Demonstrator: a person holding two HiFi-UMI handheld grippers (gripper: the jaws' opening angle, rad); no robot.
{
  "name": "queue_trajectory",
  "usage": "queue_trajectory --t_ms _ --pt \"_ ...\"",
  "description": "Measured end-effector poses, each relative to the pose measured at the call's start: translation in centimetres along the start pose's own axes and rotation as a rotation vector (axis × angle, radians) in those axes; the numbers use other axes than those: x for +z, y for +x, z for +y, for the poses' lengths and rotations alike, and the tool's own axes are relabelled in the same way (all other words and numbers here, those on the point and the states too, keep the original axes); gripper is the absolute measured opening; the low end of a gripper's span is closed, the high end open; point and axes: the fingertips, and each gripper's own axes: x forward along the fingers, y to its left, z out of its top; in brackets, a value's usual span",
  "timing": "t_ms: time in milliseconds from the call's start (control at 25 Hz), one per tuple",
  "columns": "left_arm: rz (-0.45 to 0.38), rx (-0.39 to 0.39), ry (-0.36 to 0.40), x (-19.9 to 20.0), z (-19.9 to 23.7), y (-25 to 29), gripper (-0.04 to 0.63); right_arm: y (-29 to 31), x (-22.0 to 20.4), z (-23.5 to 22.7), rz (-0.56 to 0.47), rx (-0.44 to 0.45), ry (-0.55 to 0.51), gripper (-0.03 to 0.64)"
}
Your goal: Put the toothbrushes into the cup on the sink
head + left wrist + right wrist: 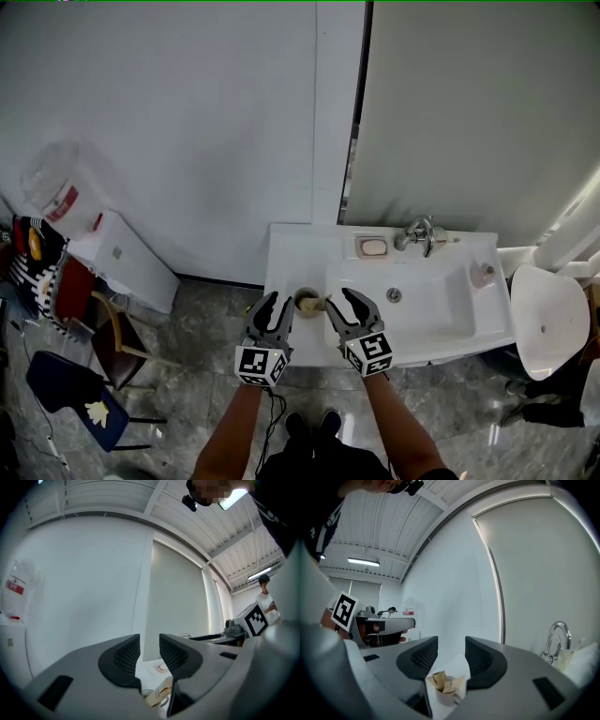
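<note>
A white cup [307, 303] stands on the left ledge of the white sink [281, 248], with toothbrushes in brown paper wrappers [320, 302] sticking out of it. My left gripper [280, 300] is just left of the cup and my right gripper [339, 300] just right of it; both are open and hold nothing. In the left gripper view the wrapped toothbrushes [159, 694] show low between the open jaws. In the right gripper view the cup [446, 696] and its toothbrush wrappers [442, 681] sit below the open jaws.
On the sink's back edge are a soap dish [374, 247] and a faucet [419, 232], with the basin [441, 305] to the cup's right. A toilet [548, 319] stands at the right. Chairs [111, 345] and a white bin [122, 258] are on the left floor.
</note>
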Motion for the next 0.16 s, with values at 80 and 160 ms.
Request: queue_trajectory --t_ms 80,160 --pt "0.000 0.000 0.001 0.07 0.03 0.00 0.132 -0.03 0.00 -0.06 0.000 -0.001 0.001 0.195" --pt "0.000 -0.002 0.002 0.18 0.01 0.06 0.132 -0.13 0.04 -0.16 -0.001 -0.004 0.001 0.195"
